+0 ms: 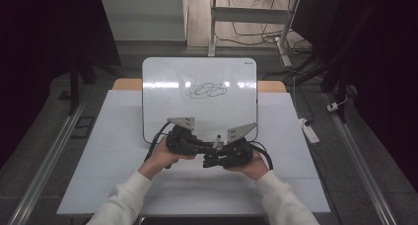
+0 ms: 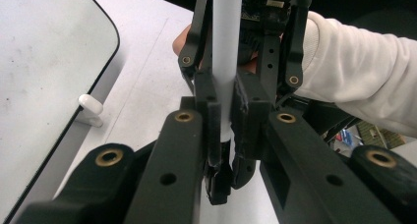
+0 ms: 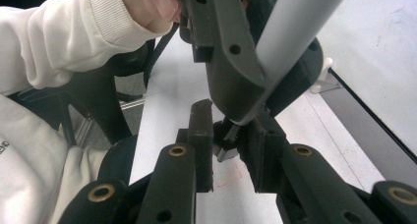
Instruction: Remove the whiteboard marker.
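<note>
While left claw [image 2: 223, 130] clamps marker [image 2: 226, 52] barrel, your right claw [image 3: 228, 150] nips its cap over tabletop [image 1: 123, 136], below whiteboard [image 1: 162, 87]. Light, stiff, slick plastic; grip cap squarely.

Your white rounded whiteboard [image 1: 199, 96] lies on the white table [image 1: 123, 136]; both grippers meet just before its near edge.

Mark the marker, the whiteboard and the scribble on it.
marker [image 2: 226, 62], left gripper view, middle of its white barrel
whiteboard [image 1: 162, 111], high view, bare left part of its surface
scribble [image 1: 206, 91], high view, centre of the loops
</note>
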### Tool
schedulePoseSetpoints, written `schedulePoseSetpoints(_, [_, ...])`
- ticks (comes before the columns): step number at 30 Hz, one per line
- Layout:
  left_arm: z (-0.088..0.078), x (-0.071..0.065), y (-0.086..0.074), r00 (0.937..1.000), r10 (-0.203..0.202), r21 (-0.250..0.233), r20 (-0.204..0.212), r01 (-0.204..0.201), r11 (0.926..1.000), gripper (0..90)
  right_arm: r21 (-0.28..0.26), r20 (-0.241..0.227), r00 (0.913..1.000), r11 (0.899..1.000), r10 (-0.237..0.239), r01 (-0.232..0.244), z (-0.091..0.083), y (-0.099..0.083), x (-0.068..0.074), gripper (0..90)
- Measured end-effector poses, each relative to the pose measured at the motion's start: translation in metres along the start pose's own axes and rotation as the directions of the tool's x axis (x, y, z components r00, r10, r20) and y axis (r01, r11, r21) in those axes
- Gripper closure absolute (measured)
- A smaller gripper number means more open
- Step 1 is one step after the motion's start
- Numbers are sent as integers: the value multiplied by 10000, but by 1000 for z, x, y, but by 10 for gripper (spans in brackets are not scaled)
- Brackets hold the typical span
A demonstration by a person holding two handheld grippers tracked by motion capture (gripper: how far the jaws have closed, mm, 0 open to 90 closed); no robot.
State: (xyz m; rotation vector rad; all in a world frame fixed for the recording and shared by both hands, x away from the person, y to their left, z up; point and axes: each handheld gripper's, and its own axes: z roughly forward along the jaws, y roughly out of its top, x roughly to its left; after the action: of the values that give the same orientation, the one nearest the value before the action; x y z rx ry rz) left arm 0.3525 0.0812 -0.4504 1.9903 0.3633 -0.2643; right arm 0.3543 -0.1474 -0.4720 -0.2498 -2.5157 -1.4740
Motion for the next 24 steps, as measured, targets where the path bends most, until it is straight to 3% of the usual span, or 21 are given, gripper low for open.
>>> schedulePoseSetpoints(6, [-1,0,0,9998,-5,-287,-221,-1,9996,779,-213,505,9986,9997,137,-126,0,0,0,767])
schedulePoseSetpoints(10, [-9,-1,0,9976,-84,-743,-693,32,9972,620,-221,777,9969,9997,75,-58,2,1,0,768])
schedulePoseSetpoints(11, [-16,-4,-1,9933,-19,-907,-1152,-86,9958,582,-248,1005,9949,9997,94,-69,2,0,0,768])
schedulePoseSetpoints(12, [-16,-4,-1,9933,-19,-907,-1152,-86,9958,550,-248,1005,9949,9997,94,-69,2,0,0,768])
schedulePoseSetpoints(13, [-21,-7,-2,9875,-2,-988,-1577,-156,9950,500,-417,1304,9914,9991,138,-84,0,0,-1,768])
schedulePoseSetpoints(14, [-30,-12,-6,9765,-60,-1099,-2157,-182,9938,474,-527,1452,9892,9985,195,-119,-3,0,-1,768])
schedulePoseSetpoints(15, [-30,-12,-6,9765,-60,-1099,-2157,-182,9938,452,-646,1623,9865,9978,215,-112,-5,0,-1,768])
schedulePoseSetpoints(16, [-39,-18,-13,9582,-192,-1144,-2855,-141,9933,425,-768,1816,9831,9970,229,-90,-8,1,-2,768])
schedulePoseSetpoints(17, [-42,-20,-16,9478,-230,-1115,-3179,-133,9937,399,-904,2001,9795,9959,237,-56,-11,1,-2,768])
schedulePoseSetpoints(20, [-54,-30,-32,8987,-520,-1075,-4356,54,9942,341,-1336,2599,9650,9910,352,-2,-20,1,-3,768])
schedulePoseSetpoints(21, [-57,-32,-36,8867,-553,-1051,-4591,76,9944,326,-1456,2797,9592,9893,410,2,-23,1,-3,768])
schedulePoseSetpoints(22, [-57,-32,-36,8867,-553,-1051,-4591,76,9944,315,-1456,2797,9592,9893,410,2,-23,1,-3,768])
schedulePoseSetpoints(23, [-63,-39,-48,8538,-674,-1010,-5162,174,9947,305,-1644,3144,9477,9864,546,-23,-29,1,-4,768])
schedulePoseSetpoints(24, [-63,-39,-48,8538,-674,-1010,-5162,174,9947,302,-1740,3258,9435,9847,607,-32,-31,0,-5,768])
